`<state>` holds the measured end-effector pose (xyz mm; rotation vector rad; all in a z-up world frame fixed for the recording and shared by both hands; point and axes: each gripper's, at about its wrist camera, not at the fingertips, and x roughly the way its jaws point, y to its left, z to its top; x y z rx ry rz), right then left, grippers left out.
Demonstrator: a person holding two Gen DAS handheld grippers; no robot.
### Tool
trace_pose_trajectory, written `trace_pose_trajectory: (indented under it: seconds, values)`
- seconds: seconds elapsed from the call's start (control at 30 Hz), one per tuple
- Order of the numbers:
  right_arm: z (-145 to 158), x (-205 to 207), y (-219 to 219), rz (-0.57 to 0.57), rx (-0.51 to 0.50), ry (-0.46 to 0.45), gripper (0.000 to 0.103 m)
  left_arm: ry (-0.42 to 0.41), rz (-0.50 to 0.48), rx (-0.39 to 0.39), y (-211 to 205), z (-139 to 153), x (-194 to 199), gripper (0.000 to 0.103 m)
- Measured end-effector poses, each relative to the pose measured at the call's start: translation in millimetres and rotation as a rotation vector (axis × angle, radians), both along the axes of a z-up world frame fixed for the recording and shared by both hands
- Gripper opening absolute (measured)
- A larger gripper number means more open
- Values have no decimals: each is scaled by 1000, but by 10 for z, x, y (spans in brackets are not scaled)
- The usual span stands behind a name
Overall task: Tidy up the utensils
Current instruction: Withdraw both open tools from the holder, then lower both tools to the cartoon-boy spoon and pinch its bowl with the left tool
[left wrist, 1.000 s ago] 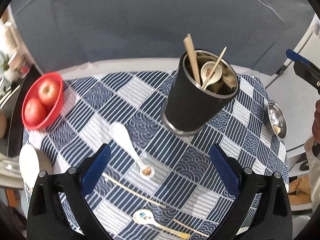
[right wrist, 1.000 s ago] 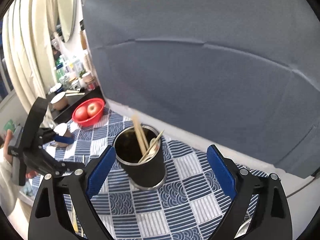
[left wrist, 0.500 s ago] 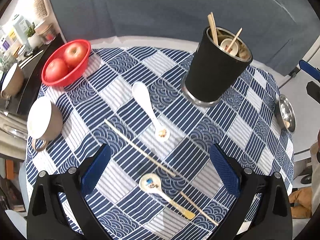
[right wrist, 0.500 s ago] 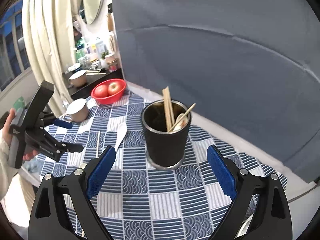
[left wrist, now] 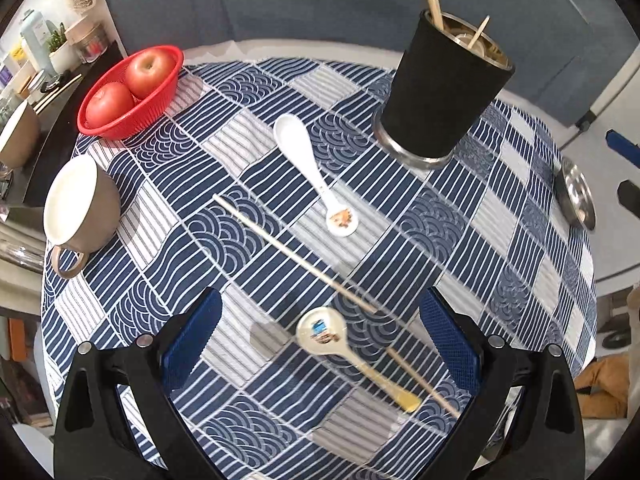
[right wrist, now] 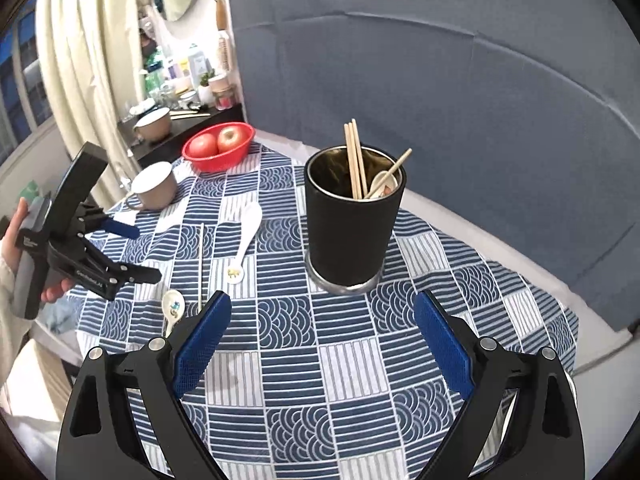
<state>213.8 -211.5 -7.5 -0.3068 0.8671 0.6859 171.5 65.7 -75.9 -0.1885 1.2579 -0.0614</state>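
Note:
A black utensil cup (left wrist: 442, 84) (right wrist: 352, 216) stands on the blue patterned tablecloth and holds chopsticks and a spoon. On the cloth lie a white spoon (left wrist: 310, 164) (right wrist: 246, 240), a long chopstick (left wrist: 294, 254) (right wrist: 200, 266), a small painted spoon with a yellow handle (left wrist: 344, 346) (right wrist: 173, 308) and a second chopstick (left wrist: 424, 382). My left gripper (left wrist: 318, 340) is open and empty, above the painted spoon; it also shows in the right wrist view (right wrist: 138, 252). My right gripper (right wrist: 320, 336) is open and empty, in front of the cup.
A red basket with two apples (left wrist: 128, 88) (right wrist: 218, 146) sits at the table's far left. A brown mug (left wrist: 78, 204) (right wrist: 154, 186) stands near it. A small steel dish (left wrist: 576, 192) sits at the right edge. A cluttered shelf (right wrist: 180, 88) is beyond the table.
My left gripper has pulled back and up from the cup, bringing the loose spoons and chopsticks under it. My right gripper has drawn back, with more of the table in view.

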Motion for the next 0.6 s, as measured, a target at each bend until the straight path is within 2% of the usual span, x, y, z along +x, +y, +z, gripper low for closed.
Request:
trace_pose_trajectory:
  seconds: [0.23,0.4,0.6]
  values:
    - [-148,-152,176,-51,-30,53,88,40,-91,-17,115,-196,1,97]
    - [-242,-266,320,-73,-62,66,88,86,-153,-59,139,-372,-15,97]
    - [-371,-418,438,-118,-88,84,88,104,-245,-61,82,-538,-40,97]
